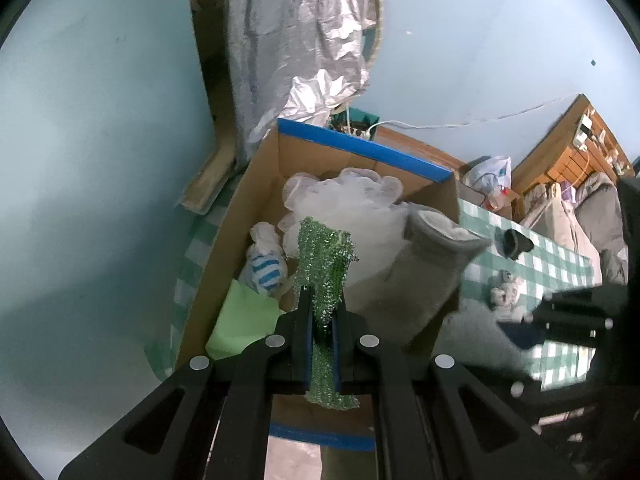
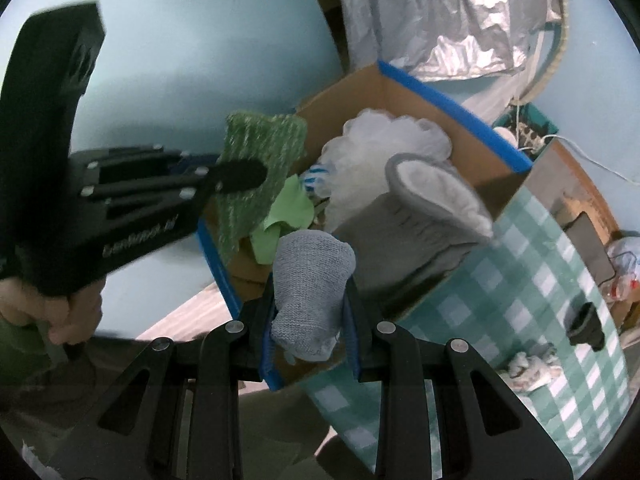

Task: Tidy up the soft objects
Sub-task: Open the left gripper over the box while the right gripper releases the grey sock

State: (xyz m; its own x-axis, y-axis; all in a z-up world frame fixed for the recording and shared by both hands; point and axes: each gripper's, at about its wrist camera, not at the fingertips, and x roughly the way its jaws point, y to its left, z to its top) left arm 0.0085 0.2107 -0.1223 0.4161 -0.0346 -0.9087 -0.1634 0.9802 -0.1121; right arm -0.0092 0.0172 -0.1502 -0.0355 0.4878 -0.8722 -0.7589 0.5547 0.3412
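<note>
My left gripper [image 1: 322, 312] is shut on a sparkly green scrub pad [image 1: 324, 260] and holds it above the open cardboard box [image 1: 256, 200] with blue tape on its rim. The pad [image 2: 256, 160] and left gripper [image 2: 240, 172] also show in the right wrist view, over the box's left edge. My right gripper [image 2: 310, 312] is shut on a grey-blue knit cloth [image 2: 308, 280] at the box's near wall. Inside the box lie a white mesh bath puff [image 1: 348, 204], a grey fleece-lined slipper [image 1: 424, 264], a light green cloth [image 1: 244, 320] and a blue-striped white item [image 1: 264, 268].
The box [image 2: 452, 108] stands on a green-and-white checked tablecloth [image 2: 540, 280]. On the cloth to the right lie a small black object [image 2: 584, 324] and a crumpled white rag [image 2: 532, 368]. A silver foil cover [image 1: 300, 40] hangs behind the box against the blue wall.
</note>
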